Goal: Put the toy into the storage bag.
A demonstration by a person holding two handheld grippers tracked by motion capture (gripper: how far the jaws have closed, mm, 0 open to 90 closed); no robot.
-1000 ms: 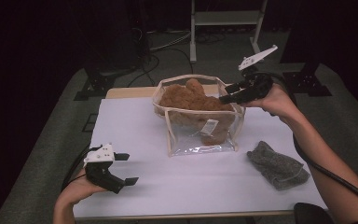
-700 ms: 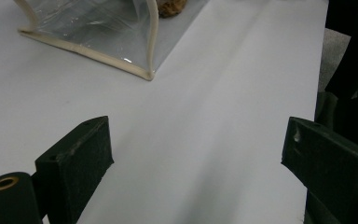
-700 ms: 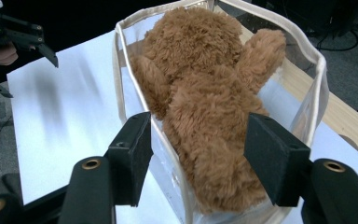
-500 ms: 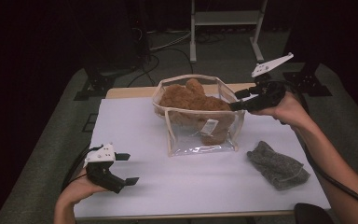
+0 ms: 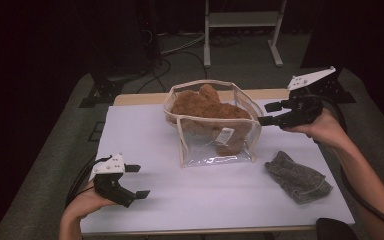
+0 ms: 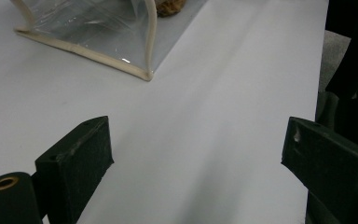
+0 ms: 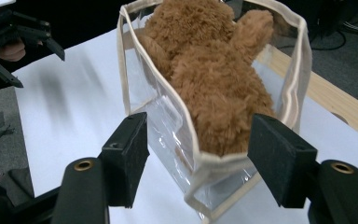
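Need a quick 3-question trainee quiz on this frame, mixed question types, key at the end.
1. True or false: the brown plush bear sits inside the clear bag.
2. Which side of the bag does the grey cloth lie on in the high view? A) left B) right C) behind it
3. Fill in: the jaws of the left gripper stand ____ over the white table, holding nothing.

Key
1. True; the bear fills the bag and rises above its rim.
2. B; the cloth lies flat, apart from the bag, below the right gripper.
3. Open; the right gripper's jaws are open too, at the bag's end, holding nothing.
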